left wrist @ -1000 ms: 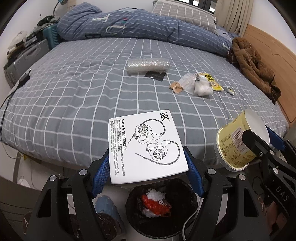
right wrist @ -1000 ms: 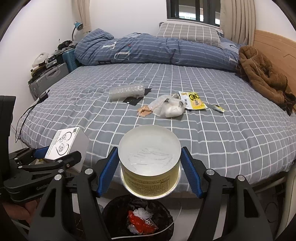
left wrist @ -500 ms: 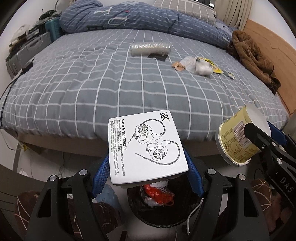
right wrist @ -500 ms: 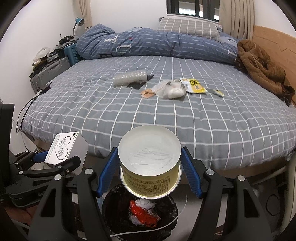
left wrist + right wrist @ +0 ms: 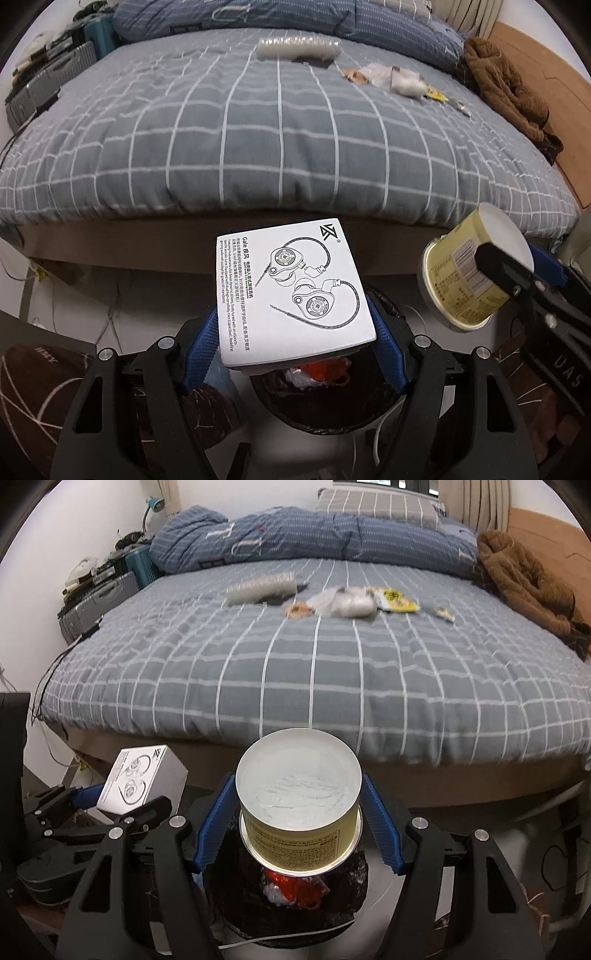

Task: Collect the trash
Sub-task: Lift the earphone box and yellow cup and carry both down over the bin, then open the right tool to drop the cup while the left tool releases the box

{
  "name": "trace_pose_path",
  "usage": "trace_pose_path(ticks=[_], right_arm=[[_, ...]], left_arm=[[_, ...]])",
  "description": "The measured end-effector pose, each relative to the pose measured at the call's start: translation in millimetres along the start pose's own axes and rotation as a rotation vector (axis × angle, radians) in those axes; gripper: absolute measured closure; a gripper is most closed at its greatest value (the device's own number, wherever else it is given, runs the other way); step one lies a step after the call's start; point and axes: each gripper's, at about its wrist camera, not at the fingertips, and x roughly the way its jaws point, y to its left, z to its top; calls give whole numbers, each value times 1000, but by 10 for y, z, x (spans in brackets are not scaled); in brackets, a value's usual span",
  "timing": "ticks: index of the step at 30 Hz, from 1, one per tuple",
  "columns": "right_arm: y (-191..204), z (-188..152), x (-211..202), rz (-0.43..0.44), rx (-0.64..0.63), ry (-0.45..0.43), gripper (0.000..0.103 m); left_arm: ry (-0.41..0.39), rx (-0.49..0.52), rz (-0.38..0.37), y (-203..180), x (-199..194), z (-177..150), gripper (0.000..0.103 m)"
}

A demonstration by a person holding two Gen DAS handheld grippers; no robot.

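My left gripper (image 5: 295, 336) is shut on a white earphone box (image 5: 291, 295) and holds it just above a black trash bin (image 5: 325, 410) on the floor. My right gripper (image 5: 298, 823) is shut on a yellow can (image 5: 299, 812) with a white lid, above the same bin (image 5: 288, 901), which holds red and white trash. The box also shows at the left of the right wrist view (image 5: 142, 779), and the can at the right of the left wrist view (image 5: 469, 273). More trash lies far up the bed: a bubble-wrap roll (image 5: 258, 587), a clear bag (image 5: 343, 602), a yellow wrapper (image 5: 397, 600).
The grey checked bed (image 5: 314, 672) fills the space ahead, its edge just beyond the bin. A brown coat (image 5: 524, 579) lies at its right, a folded blue duvet (image 5: 295, 539) at the head. Suitcases (image 5: 103, 598) stand at the left. Cables and dark slippers (image 5: 40, 391) lie on the floor.
Both grippers have pulled back from the bed and dropped lower, still holding the box and the can. The trash bin now sits directly under them and looks closer.
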Motion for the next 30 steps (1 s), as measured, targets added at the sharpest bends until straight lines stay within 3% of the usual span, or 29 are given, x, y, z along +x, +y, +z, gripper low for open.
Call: trace_pose_path(ticks=[14,20,30], right_arm=[[89,-246,448,16,-8,113,38],[92,-259,496,4,-21,121,37],[-235,-301,355,-64,6,101,15]], left_arm=[[52,-21,10,158,358,-107,31],[60,-30,16,204,399,-110,31],[79,22,-16,-127,496,-86,31]])
